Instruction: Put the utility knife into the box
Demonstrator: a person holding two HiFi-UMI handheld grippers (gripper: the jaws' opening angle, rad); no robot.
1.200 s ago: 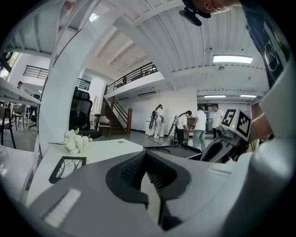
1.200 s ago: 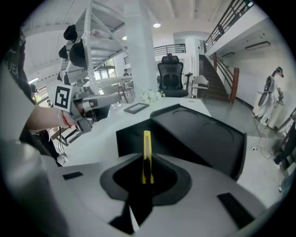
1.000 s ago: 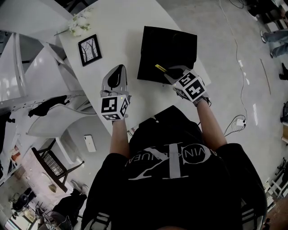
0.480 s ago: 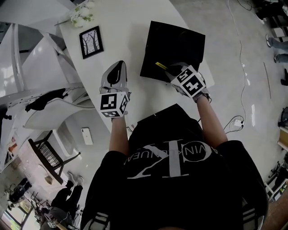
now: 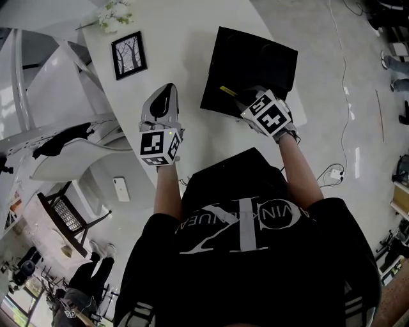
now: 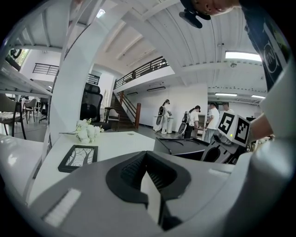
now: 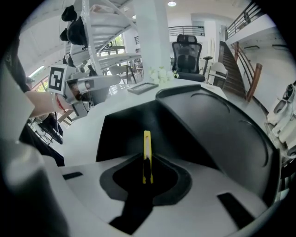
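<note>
Right gripper is pinching the utility knife: in the right gripper view the jaws are clamped on the yellow handle and the rest of it pokes out ahead, toward the far side. Knife is in the air, not set down. It sits over the near edge of the black box, tip pointing in over the dark inside. The box is on the right part of the white table, and I can't tell whether the knife touches its rim.

Left gripper is over the table just left of the box, well clear of the knife. In its own view the jaws are pressed together with nothing between them. Idle, I'd say.

A picture frame and white flowers lie at the far left of the table, out of the way.

Progress, as I judge it: pickup done, carry to the box about done. Left to do: move the knife a bit further in, lower it to the box floor, spread the jaws and pull the right gripper out. Knife is not in the box yet.
</note>
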